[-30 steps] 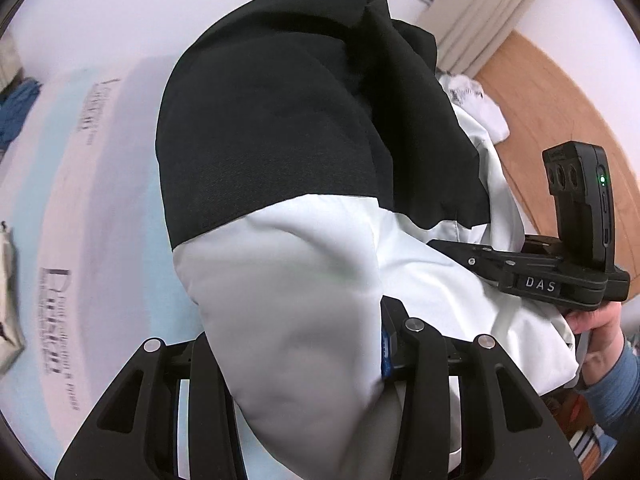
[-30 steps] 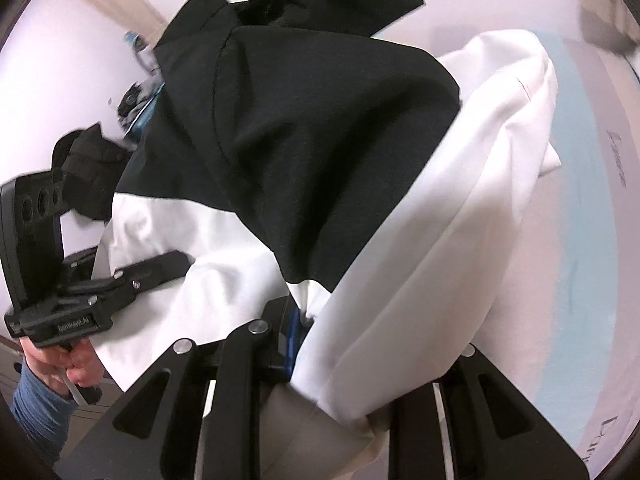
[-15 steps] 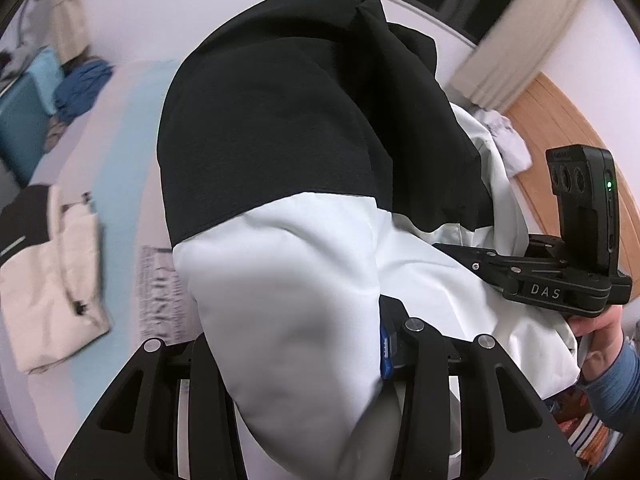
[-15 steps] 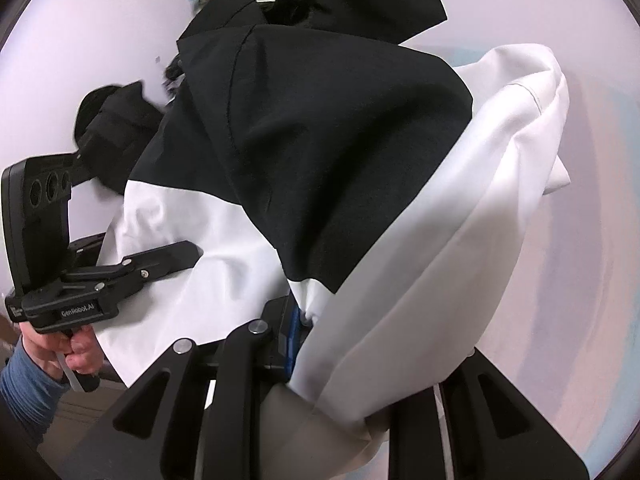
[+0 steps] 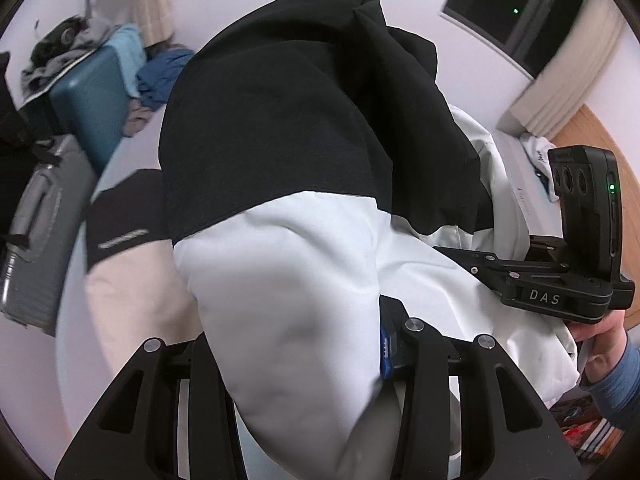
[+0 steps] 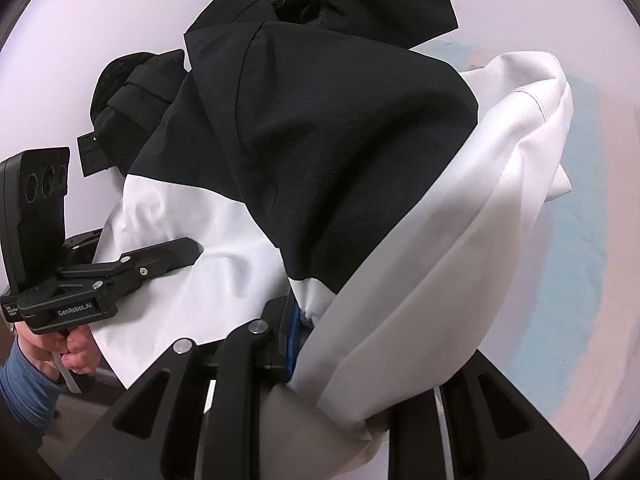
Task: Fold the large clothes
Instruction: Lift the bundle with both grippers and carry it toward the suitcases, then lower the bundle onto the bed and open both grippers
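Observation:
A large black-and-white jacket (image 5: pixel 288 200) hangs lifted between both grippers, folded into a thick bundle; it fills the right wrist view (image 6: pixel 320 152) too. My left gripper (image 5: pixel 304 364) is shut on its white lower part; the fabric hides the fingertips. It shows at the left of the right wrist view (image 6: pixel 176 252), fingers pressed into white cloth. My right gripper (image 6: pixel 320 344) is shut on the white part at the other side. It shows at the right of the left wrist view (image 5: pixel 452 252).
A folded black-and-cream garment (image 5: pixel 124 256) lies on the bed below left. Suitcases, teal (image 5: pixel 92 112) and grey (image 5: pixel 40 232), stand beyond the bed edge with piled clothes (image 5: pixel 164 76). The light blue-patterned bedsheet (image 6: pixel 580 240) lies at right. A black garment (image 6: pixel 128 92) lies behind.
Both grippers have swung left with the jacket held between them. The folded cream garment and the suitcases have come into the left wrist view. The grip on the jacket has not changed.

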A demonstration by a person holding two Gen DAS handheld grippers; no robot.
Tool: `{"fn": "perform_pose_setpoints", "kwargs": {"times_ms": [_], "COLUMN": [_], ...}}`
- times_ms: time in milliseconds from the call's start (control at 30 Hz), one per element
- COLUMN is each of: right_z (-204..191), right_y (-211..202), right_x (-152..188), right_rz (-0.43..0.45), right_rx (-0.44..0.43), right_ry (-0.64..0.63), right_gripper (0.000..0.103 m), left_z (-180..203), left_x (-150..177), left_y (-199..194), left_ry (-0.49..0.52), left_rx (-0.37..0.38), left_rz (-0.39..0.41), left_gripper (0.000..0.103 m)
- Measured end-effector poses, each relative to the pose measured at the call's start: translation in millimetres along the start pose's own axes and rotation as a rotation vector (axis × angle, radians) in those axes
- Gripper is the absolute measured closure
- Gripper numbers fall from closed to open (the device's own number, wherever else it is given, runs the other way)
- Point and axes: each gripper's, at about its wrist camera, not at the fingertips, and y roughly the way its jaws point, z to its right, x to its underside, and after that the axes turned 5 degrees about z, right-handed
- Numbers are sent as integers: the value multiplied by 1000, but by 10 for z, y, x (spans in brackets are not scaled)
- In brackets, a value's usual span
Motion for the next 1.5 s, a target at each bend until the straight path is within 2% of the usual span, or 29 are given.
{"fn": "perform_pose_setpoints", "kwargs": {"times_ms": [100,200,267,467,600,700,867,1033,1100,1233,1300,1400,1433,1500], "right_z": [-250,-380,-578,-1050,-1186,-1110,-963,-899,-888,-928,-960,-1023,-1023,-1093], "right_y": [368,571,861,1484,1955,2286,2735,3112,3168,3174,3162,3185,3174,3181], "right_x": [-141,-201,-363,-792,-990,-959,-696,-672,-664,-686,-684,-685,-686,-712], "right_rz": [-14,-28,-37,-43,-58,-94,-143,-182,-194,-191,-190,-195,-195,-199], "right_rx": [-13,-13,-15,-18,-11,-4,46,59,66,69,82,119,127,154], "right_ry": [5,-6,-10,-12,-6,26,33,38,23,12,-5,-19,-24,-35], "right_gripper": [84,84,84,84,84,84,84,82,80,77,72,59,57,46], "left_z": [-457,-1000,-1294,-1898,-2270,-2426,-2620,-2784,-2809,-2771,-2783,-2790,-2783,-2757], "left_x": [-39,-104,-146,-305,-339,-224,100,236,255,253,278,336,351,366], "left_y": [-47,-57,-55,-67,114,382,672,871,894,838,788,698,663,598], "left_ry": [-22,-41,-62,-76,-64,-54,-59,-148,-193,-215,-252,-310,-315,-317], "left_rx": [-7,-12,-12,-14,-11,-19,-21,-1,-2,-31,-84,-135,-153,-193], "left_rz": [-7,-15,-13,-12,-10,-22,-1,32,41,53,67,84,92,107], "left_gripper": [62,62,62,62,62,62,61,54,50,43,27,18,16,9]}}
